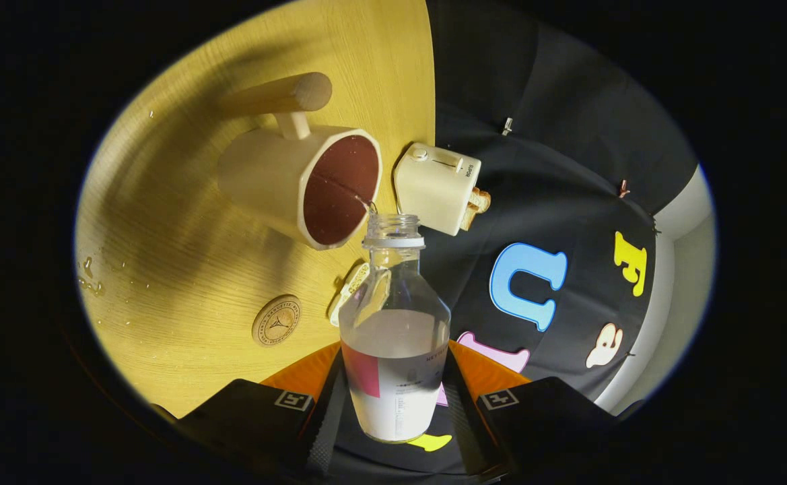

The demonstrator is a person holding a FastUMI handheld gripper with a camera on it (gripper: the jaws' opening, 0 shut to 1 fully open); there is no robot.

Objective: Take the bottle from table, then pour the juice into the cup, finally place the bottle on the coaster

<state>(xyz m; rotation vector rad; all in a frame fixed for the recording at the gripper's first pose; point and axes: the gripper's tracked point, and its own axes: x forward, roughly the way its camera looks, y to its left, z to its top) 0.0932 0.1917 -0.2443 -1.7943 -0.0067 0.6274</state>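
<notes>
Fingers (pixel 393 404) clamping bottle (pixel 394 337) between them, mouth at cup (pixel 302 182) rim

The camera rides on the tongs (pixel 393 411), rolled sideways, looking close along them across the surface (pixel 184 289) beyond.

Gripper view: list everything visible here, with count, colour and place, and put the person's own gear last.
bottle: one, clear with pale liquid, uncapped, between the jaws, mouth at the cup's rim
cup: one, cream with a wooden handle, dark red-brown inside, just beyond the bottle's mouth
coaster: one, round, wooden, on the table beside the bottle
toaster: one, cream, toast sticking out, at the table's edge beyond the bottle
table: one, light wood, a few droplets on it
small disc: one, pale, partly hidden behind the bottle, identity unclear
gripper: one, black and orange, jaws shut on the bottle
</notes>
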